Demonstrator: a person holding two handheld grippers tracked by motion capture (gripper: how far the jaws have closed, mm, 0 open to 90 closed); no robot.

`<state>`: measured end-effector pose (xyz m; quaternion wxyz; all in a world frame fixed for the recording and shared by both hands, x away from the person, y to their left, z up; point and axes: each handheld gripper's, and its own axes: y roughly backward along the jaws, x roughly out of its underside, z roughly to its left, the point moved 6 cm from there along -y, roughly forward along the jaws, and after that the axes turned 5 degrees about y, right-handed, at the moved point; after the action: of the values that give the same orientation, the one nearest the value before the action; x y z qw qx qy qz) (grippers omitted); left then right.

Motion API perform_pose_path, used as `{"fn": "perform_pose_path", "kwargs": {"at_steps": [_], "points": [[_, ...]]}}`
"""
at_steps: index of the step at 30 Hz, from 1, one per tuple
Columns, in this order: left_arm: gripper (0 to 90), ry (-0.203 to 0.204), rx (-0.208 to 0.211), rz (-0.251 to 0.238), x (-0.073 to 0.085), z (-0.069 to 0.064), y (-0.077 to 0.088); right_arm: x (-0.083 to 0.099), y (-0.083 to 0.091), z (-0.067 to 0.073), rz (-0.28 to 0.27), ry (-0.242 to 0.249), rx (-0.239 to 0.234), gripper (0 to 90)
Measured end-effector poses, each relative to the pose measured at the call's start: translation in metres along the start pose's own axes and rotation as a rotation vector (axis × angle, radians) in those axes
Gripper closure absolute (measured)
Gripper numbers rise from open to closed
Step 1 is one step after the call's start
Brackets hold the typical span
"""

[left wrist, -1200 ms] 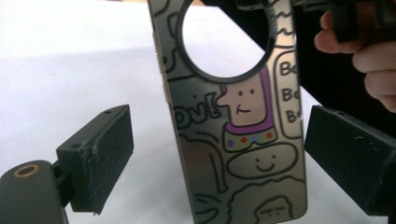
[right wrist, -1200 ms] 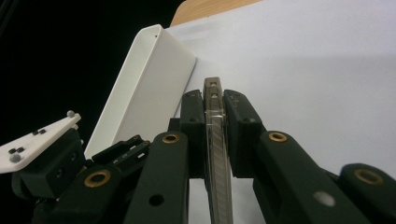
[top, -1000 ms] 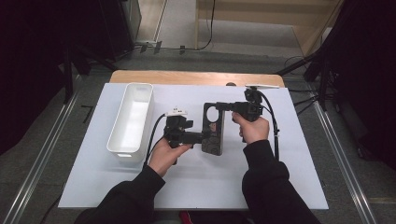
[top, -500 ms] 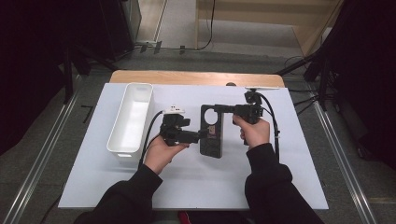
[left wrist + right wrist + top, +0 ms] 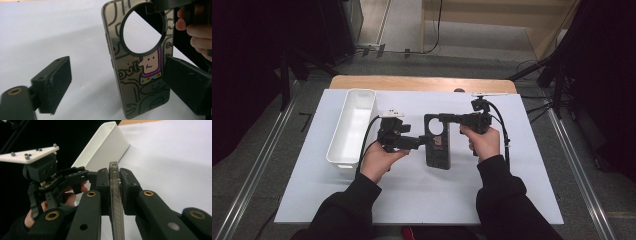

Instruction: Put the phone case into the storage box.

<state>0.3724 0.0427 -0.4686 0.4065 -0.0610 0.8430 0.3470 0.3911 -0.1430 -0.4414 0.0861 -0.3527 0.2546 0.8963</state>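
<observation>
Item: phone case [image 5: 140,72], dark translucent, cartoon doodles, large round camera cut-out.
Location: held above white sheet [image 5: 412,190], right of white bin [image 5: 354,125].
Right gripper [image 5: 115,182]: clamped on case edge.
Left gripper [image 5: 117,85]: jaws closing in, straddling case, not pressing.

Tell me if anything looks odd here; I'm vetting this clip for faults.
Nothing looks damaged or spilled. The phone case stands on edge, clamped by the right gripper, with the left gripper open around it. The white bin sits square.

Glossy, smooth phone case [image 5: 140,75] with printed cartoons; matt black plastic pads [image 5: 53,82]; smooth white plastic bin [image 5: 105,147]; matt white tabletop [image 5: 422,200].
</observation>
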Motion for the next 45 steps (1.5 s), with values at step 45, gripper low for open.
{"fn": "perform_pose_path", "kwargs": {"at_steps": [45], "points": [[47.4, 0.004, 0.039, 0.075, -0.026, -0.002, -0.01, 0.002, -0.001, 0.015, -0.045, 0.125, -0.009, 77.3]]}}
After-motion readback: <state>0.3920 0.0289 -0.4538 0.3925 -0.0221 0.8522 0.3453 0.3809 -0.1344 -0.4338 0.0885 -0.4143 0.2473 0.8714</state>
